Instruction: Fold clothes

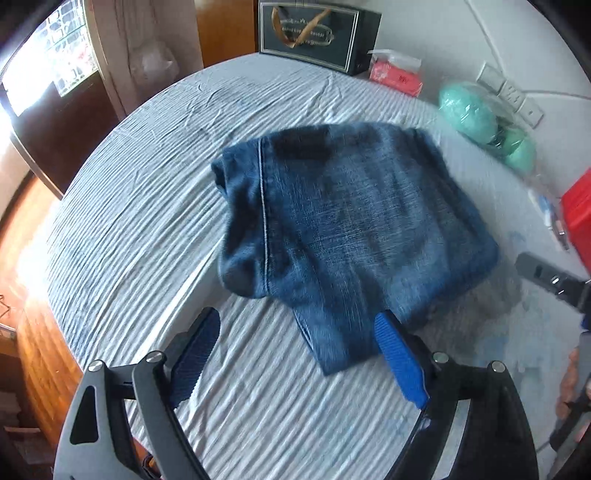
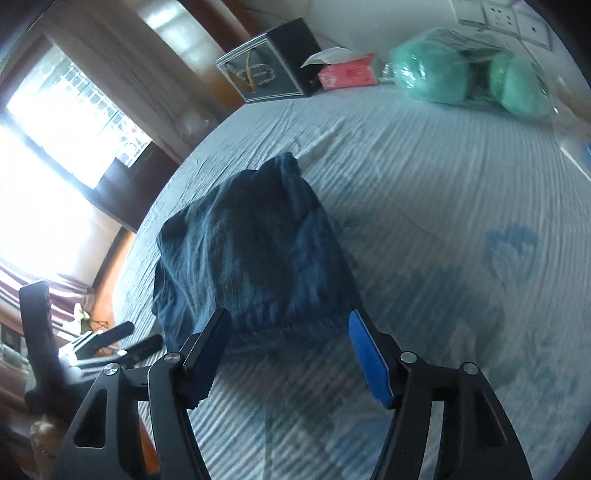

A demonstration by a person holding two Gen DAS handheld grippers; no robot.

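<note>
Several bystanders line the far edge of the striped bed sheet [image 1: 155,206]: a dark gift box [image 1: 317,33], a pink tissue pack [image 1: 395,74] with a tissue poking out, a clear bag of mint-green yarn balls [image 1: 476,114], and a red box [image 1: 580,218] at right, all well apart from the jeans. Folded jeans [image 1: 351,221] lie mid-bed. Left gripper [image 1: 299,354] is spread, one leg end between its pads; right gripper [image 2: 291,354] is spread, empty, just short of the jeans' near edge.
</note>
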